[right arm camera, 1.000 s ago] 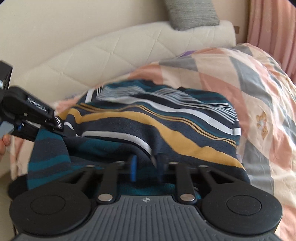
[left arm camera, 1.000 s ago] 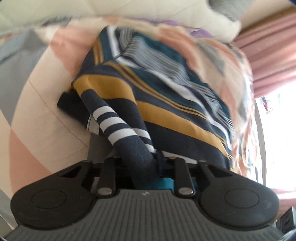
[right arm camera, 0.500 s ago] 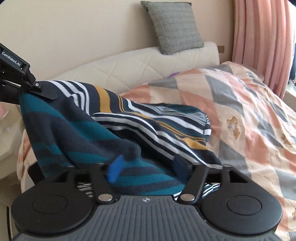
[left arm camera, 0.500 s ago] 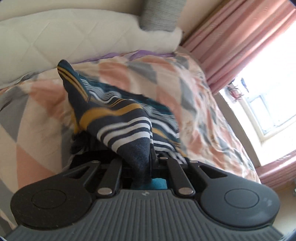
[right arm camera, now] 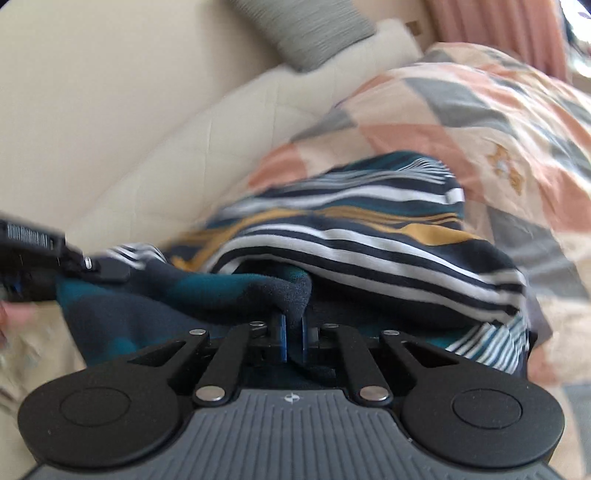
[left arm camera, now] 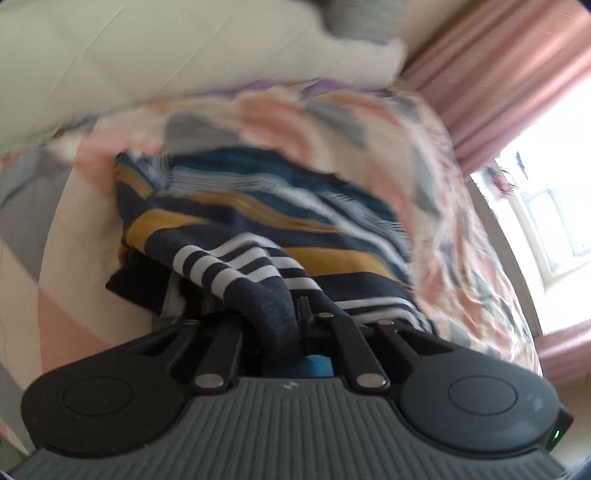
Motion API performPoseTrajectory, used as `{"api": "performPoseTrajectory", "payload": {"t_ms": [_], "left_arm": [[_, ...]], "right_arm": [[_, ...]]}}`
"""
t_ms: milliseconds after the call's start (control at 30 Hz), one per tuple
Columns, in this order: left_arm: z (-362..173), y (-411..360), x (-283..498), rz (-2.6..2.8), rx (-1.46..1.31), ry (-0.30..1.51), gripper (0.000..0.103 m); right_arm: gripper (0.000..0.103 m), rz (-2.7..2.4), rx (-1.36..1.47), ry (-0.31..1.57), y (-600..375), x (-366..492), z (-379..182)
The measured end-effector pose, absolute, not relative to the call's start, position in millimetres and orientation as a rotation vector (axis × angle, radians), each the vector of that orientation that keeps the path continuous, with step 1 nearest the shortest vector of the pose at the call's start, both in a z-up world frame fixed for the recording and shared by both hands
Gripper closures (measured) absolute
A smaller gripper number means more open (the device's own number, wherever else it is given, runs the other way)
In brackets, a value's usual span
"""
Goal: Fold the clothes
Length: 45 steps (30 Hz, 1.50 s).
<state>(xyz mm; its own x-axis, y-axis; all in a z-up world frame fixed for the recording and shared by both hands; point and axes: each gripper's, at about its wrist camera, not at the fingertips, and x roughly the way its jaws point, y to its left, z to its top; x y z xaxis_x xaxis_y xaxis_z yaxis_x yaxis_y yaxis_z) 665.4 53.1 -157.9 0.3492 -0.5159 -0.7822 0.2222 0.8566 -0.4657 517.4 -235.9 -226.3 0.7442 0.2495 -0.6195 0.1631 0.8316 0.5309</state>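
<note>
I have the striped sweater (right arm camera: 369, 236) lying on the patchwork duvet (right arm camera: 498, 122), bunched rather than flat. My left gripper (left arm camera: 291, 314) is closed tight on a thick navy roll of the fabric just below a band of white stripes; I can also see this left gripper at the left edge of the right wrist view (right arm camera: 48, 266), pinching the teal and navy part. My right gripper (right arm camera: 293, 328) has its blue pads nearly together on a dark fold of the same garment, so I judge both claws are clamped on the sweater.

On progress, I would say the fold is partway at best. One layer looks doubled over the rest, with a rounded striped edge on top, but the near fabric hangs loose between my two grippers and nothing lies as a neat rectangle. Both views are blurred, so I cannot tell which edge is hem or sleeve.

For room: the duvet stretches open to the right and far side of the sweater. The quilted cream headboard (right arm camera: 177, 155) rises just beyond the sweater on the far left, with a grey cushion (right arm camera: 314, 33) on it, and pink curtains (left arm camera: 491, 81) stand at the far right. At the near left the bed seems to end, so I would keep the cloth toward the middle.
</note>
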Motion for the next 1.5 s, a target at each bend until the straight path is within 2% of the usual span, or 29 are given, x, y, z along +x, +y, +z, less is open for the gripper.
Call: {"api": "performPoseTrajectory", "payload": {"t_ms": [133,267,467,633,800,867,967,1067,1100,1167,1233,1367,1433,1500], "left_arm": [[-111,39,635,-0.622,-0.299,1.018,0.098],[-57,17,586,-0.759,-0.269,0.91,0.098],[13,-22,473,-0.972,-0.216,0.769,0.098],[21,-52,353,-1.163,-0.191,0.806,0.098],[-31,-80,228,-1.332,-0.123,1.003,0.094],[-70,-89,187,-1.34,-0.072,1.145,0.09],[-142,-85,139,-1.29,0.003,1.369,0.089],[-200,-82,107,-1.211,0.122,1.515,0.086],[-211,-81,99,-1.185,0.159,1.54,0.081],[-221,-84,89,-1.164,0.209,1.546,0.078],[-219,-89,85,-1.164,0.233,1.516,0.071],[-198,-103,72,-1.156,0.292,1.42,0.067],[-183,-114,66,-1.171,0.334,1.372,0.066],[-173,-122,60,-1.191,0.374,1.335,0.063]], "right_arm": [[0.096,0.064,0.901,0.571,-275,465,-204],[0.096,0.054,0.999,0.401,-294,403,-162],[0.096,0.0,1.012,0.186,-323,279,-98],[0.096,-0.123,0.879,0.101,-331,145,-53],[0.095,-0.324,0.714,0.205,-328,-1,-38],[0.092,-0.421,0.674,0.354,-326,-51,-54],[0.077,-0.548,0.653,0.642,-319,-107,-100],[0.072,-0.674,0.649,0.867,-308,-154,-146],[0.07,-0.715,0.645,0.92,-303,-169,-158],[0.069,-0.74,0.686,0.959,-294,-192,-175],[0.055,-0.728,0.698,0.942,-285,-196,-176],[0.051,-0.718,0.626,0.939,-260,-197,-166],[0.044,-0.725,0.587,0.937,-253,-199,-167],[0.042,-0.732,0.58,0.928,-247,-201,-167]]}}
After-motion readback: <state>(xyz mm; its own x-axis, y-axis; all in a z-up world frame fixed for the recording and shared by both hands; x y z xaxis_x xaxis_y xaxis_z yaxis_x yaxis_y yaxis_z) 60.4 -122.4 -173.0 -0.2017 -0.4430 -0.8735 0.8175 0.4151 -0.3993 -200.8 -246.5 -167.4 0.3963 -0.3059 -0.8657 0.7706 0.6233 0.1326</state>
